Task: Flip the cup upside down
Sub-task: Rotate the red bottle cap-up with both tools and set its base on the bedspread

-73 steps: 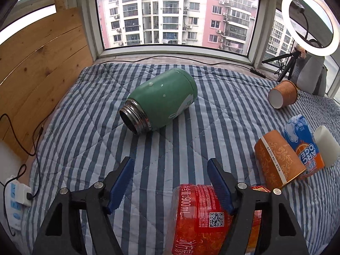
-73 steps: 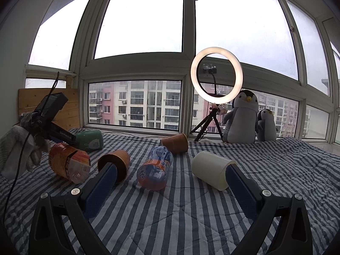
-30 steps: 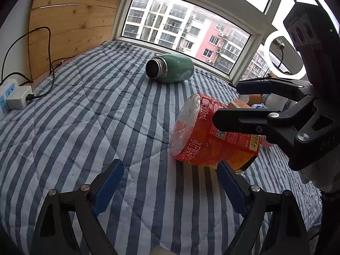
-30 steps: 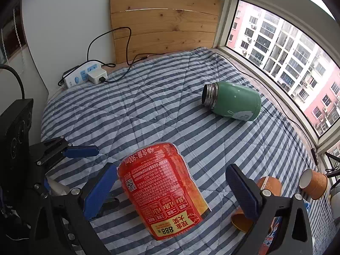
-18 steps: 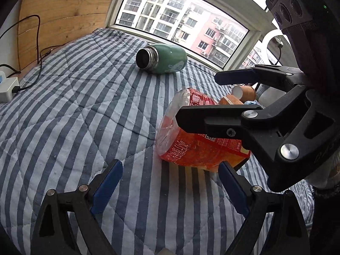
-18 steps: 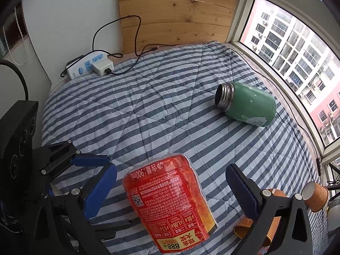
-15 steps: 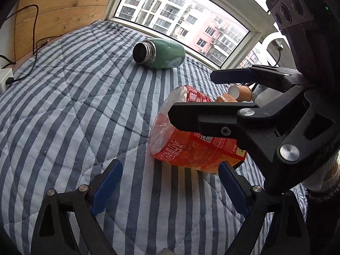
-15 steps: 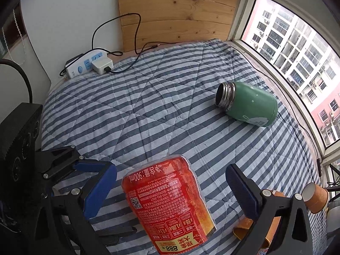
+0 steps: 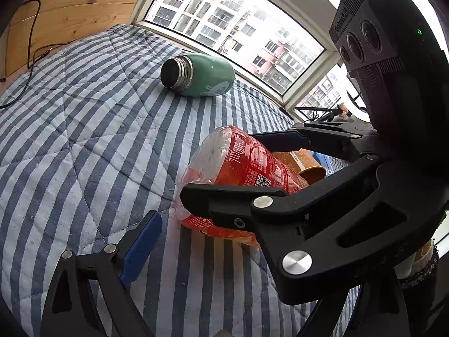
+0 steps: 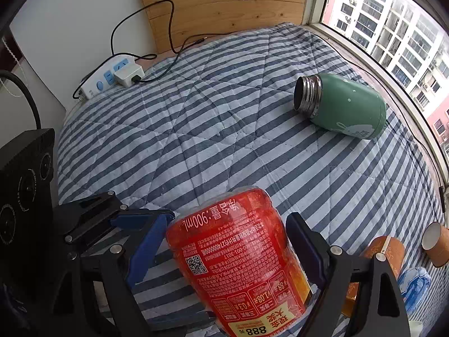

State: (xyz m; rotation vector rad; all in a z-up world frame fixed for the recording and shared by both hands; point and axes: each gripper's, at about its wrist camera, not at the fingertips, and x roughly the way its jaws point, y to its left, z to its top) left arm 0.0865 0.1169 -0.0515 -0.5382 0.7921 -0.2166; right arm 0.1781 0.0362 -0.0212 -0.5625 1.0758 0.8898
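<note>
Surface: blue-and-white striped quilt (image 10: 224, 129) covering the whole platform, stitched in diagonal seams.
Room: wooden panel (image 10: 224, 2) at the head end, white wall beside it, a wide window (image 9: 238, 28) along one side looking onto apartment blocks.
Cup: red plastic cup (image 10: 238, 269) with a printed label, lying on its side on the quilt, clear base toward the green flask (image 10: 341, 105).
Right gripper (image 10: 224, 250): blue pads apart, one on each side of the red cup; whether they press on it cannot be told.
Left gripper (image 9: 224, 241): only its left blue pad (image 9: 140, 247) shows; the other finger is hidden behind the right tool's black frame, so its state cannot be told.
Flask: on its side, well apart from the cup, steel mouth open.
Right view only: white power strip (image 10: 108, 78) with a plugged adapter and black cable at the quilt's edge; brown paper cups (image 10: 436, 243) and a blue-printed cup (image 10: 412, 283) near the window.
Left view only: right tool's camera block (image 9: 373, 39) from outside, and a brown paper cup (image 9: 308, 168) just behind the red one.
</note>
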